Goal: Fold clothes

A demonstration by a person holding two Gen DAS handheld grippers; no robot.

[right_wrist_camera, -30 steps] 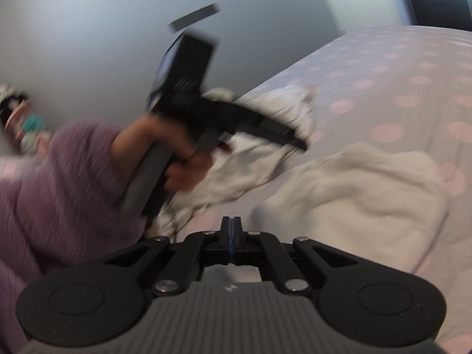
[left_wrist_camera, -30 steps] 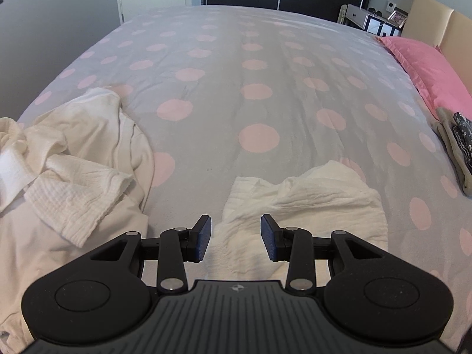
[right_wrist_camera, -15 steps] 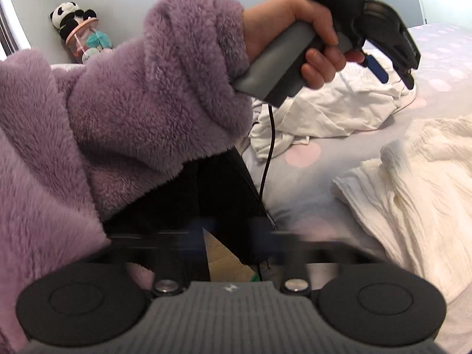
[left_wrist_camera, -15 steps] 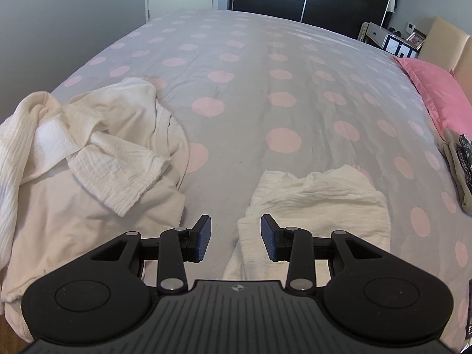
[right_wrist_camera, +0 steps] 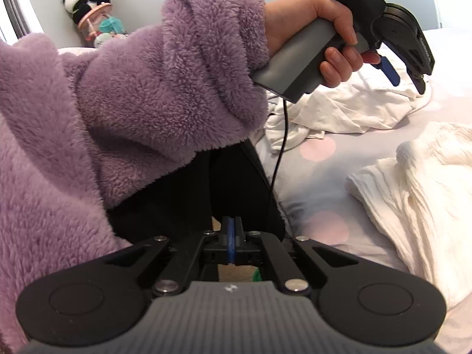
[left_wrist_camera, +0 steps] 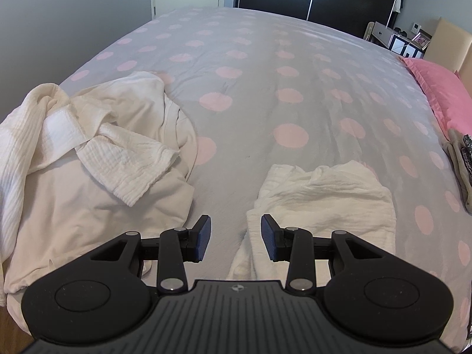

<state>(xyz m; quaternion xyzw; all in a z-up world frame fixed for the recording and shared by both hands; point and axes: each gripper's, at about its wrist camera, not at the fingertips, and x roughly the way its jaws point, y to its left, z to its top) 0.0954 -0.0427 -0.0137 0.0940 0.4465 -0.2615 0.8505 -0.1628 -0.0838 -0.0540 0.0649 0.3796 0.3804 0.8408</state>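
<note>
A white crinkled garment [left_wrist_camera: 321,194] lies bunched on the dotted bedspread [left_wrist_camera: 250,67]; the left gripper [left_wrist_camera: 236,237] hovers spread above it, while the right gripper [right_wrist_camera: 231,243] is closing on nothing.

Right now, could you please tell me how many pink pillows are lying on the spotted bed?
1: a pink satin pillow lies at the right edge of the grey, pink-dotted duvet, against the beige headboard. More may be hidden beyond the frame.
</note>
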